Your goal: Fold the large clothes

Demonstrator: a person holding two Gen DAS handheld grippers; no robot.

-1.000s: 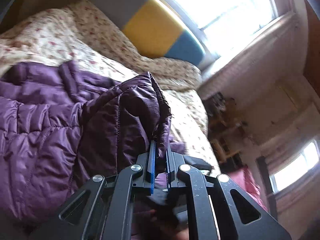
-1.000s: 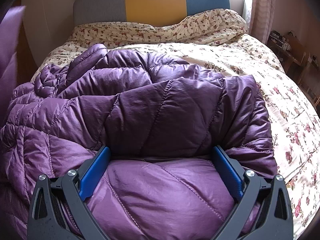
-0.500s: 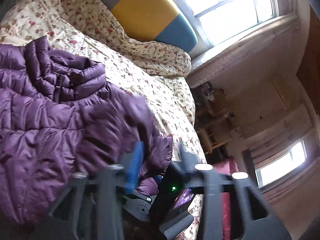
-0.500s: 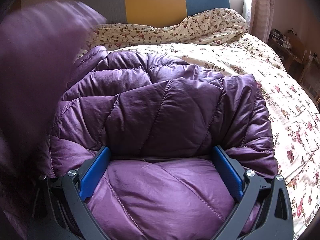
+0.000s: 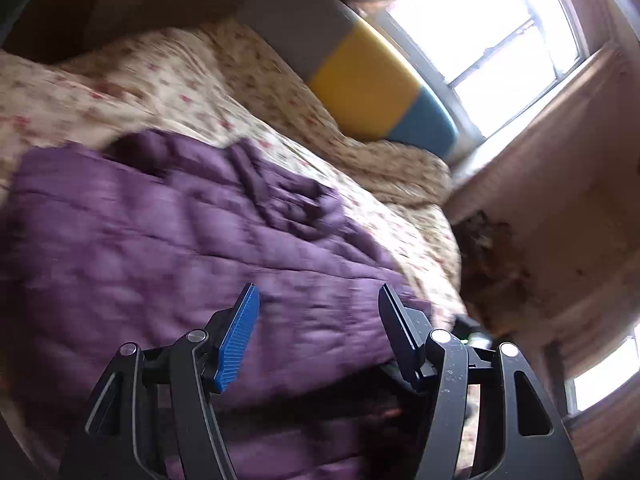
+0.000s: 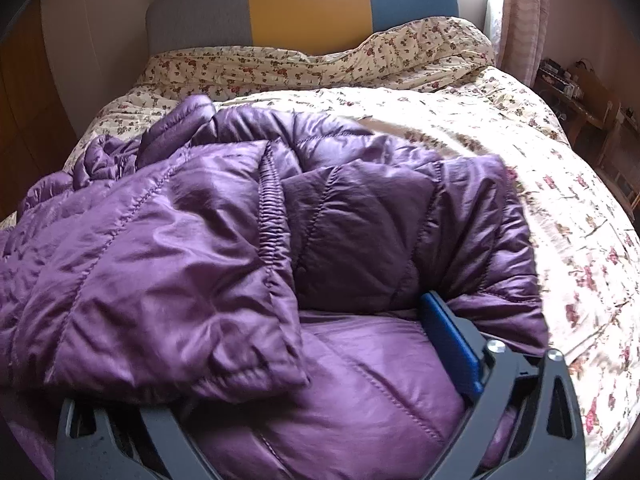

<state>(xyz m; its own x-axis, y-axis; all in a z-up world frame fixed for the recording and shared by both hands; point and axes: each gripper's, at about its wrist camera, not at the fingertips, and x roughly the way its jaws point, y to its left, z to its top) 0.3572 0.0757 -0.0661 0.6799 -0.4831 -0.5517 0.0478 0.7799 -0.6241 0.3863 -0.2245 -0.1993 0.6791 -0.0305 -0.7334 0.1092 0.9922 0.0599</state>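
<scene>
The purple puffer jacket (image 6: 248, 248) lies on the floral bedspread (image 6: 560, 200), long axis crosswise to the headboard (image 6: 304, 4), a cuffed sleeve folded inward. The left gripper (image 5: 318, 312) hovers spread and empty; the right gripper (image 6: 360, 360) is closing, jacket bulging between its jaws

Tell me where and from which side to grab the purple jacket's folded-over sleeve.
Grip the sleeve at its elastic cuff, coming from the headboard side. The gathered cuff edge lies on top of the jacket, a firm exposed ridge; elsewhere the padding is slippery.
</scene>
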